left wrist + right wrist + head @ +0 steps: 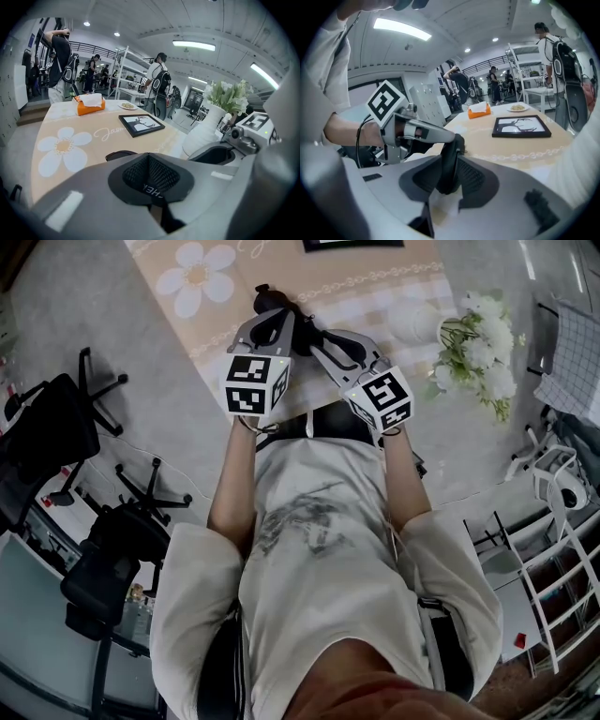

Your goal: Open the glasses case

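Note:
A black glasses case (302, 326) is held up over the flowered tablecloth (202, 277), between my two grippers. My left gripper (277, 317) is shut, and in the right gripper view its fingertips (454, 137) pinch the case's top edge (449, 161). In the left gripper view its pads (150, 174) meet, with a dark bit of the case (121, 154) just beyond them. My right gripper (321, 336) faces it from the right. The case stands upright between its pads (476, 180), and cloth shows through the gap below.
A black picture frame (140, 124) lies on the table, with an orange tissue box (91, 104) and a plate (126, 106) further back. A white vase of white flowers (478, 343) stands at the right. Black office chairs (56, 427) are on the left. People stand in the background.

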Tool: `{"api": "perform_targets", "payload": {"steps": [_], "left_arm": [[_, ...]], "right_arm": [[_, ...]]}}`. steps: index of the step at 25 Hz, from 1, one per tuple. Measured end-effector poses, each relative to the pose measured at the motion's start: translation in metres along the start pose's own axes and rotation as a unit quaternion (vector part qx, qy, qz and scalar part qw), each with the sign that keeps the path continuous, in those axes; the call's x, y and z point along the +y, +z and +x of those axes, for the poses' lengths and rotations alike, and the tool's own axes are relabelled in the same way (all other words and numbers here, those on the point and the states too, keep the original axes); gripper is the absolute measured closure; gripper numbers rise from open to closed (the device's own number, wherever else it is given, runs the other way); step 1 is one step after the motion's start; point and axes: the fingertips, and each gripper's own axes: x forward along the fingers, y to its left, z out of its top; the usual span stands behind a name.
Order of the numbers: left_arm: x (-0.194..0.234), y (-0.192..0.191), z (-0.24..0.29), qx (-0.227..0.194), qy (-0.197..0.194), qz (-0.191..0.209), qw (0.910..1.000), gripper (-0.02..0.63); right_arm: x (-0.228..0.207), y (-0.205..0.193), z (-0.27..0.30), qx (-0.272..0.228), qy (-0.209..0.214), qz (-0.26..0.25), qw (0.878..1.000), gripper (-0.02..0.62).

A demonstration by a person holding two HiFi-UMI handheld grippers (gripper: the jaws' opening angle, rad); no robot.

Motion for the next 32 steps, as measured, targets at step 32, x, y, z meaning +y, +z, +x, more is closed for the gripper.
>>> {"api": "perform_targets", "payload": {"steps": [32], "left_arm": [[0.009,-0.009,-0.014,-0.01,0.015,-0.024,0.9995,0.598]], "right_arm": [[0.003,-0.003,0.023,-0.001,0.12,0.108,0.987,0.499]]}}
